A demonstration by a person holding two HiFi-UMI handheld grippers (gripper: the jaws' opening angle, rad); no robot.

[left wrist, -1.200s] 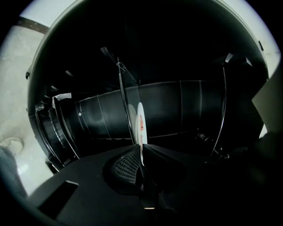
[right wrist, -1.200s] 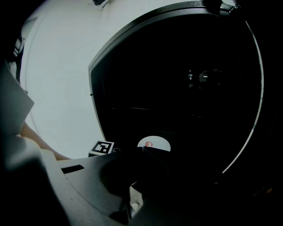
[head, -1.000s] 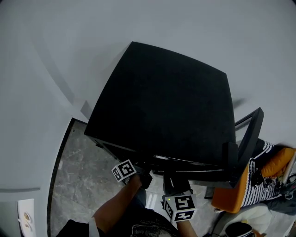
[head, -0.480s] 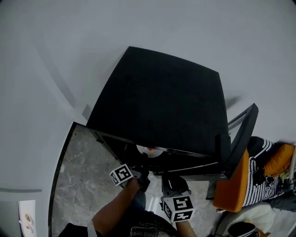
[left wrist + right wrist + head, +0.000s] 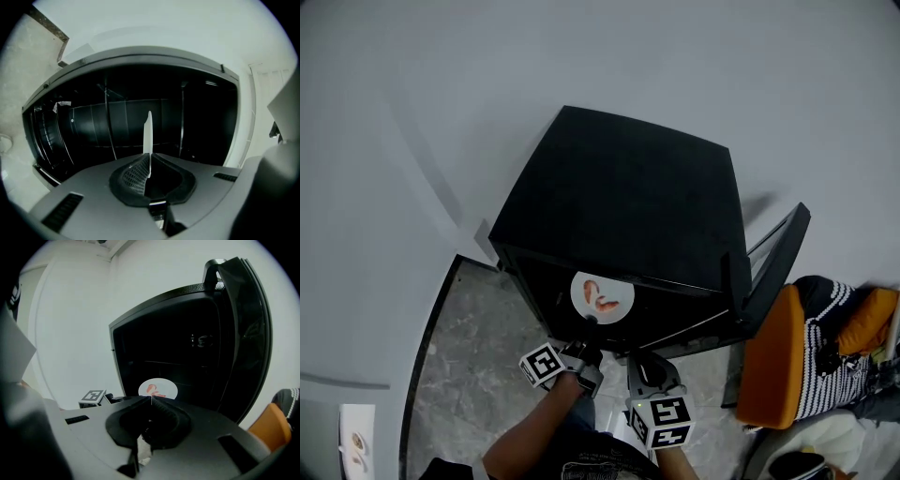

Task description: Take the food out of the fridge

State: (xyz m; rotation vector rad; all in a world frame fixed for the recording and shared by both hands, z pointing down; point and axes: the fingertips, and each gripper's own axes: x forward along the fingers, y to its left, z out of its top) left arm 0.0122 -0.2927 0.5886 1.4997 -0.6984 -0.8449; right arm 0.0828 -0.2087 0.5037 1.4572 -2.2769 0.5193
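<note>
Head view down onto a white plate (image 5: 602,297) with a few reddish pieces of food (image 5: 594,289) on it, hanging at the mouth of the black fridge (image 5: 619,187), in front of the dark inside and resting on nothing visible; hard to tell whether fully clear of the shelf. Pinched at the near rim by the left gripper (image 5: 590,325), fingers (image 5: 133,176) closed hard on the thin edge, with only a white sliver standing up between them in the left gripper view. Held by the rim and kept flat, most likely to leave the food untouched and to keep it from sliding. Nothing else to make out inside the fridge beyond dark, bare-looking shelves, so probably the only dish to fetch. Right gripper (image 5: 644,360) just beside the left one and nearer the body, its fingers (image 5: 162,410) closed together on nothing and pointing toward the plate. Seemingly kept free to steady the plate or to deal with the door (image 5: 773,262), swung wide open to the right and well clear of the way out. Around the fridge, grey stone floor (image 5: 459,366), white wall (image 5: 394,141), and an orange chair (image 5: 769,375) just past the door with striped cloth on it.
</note>
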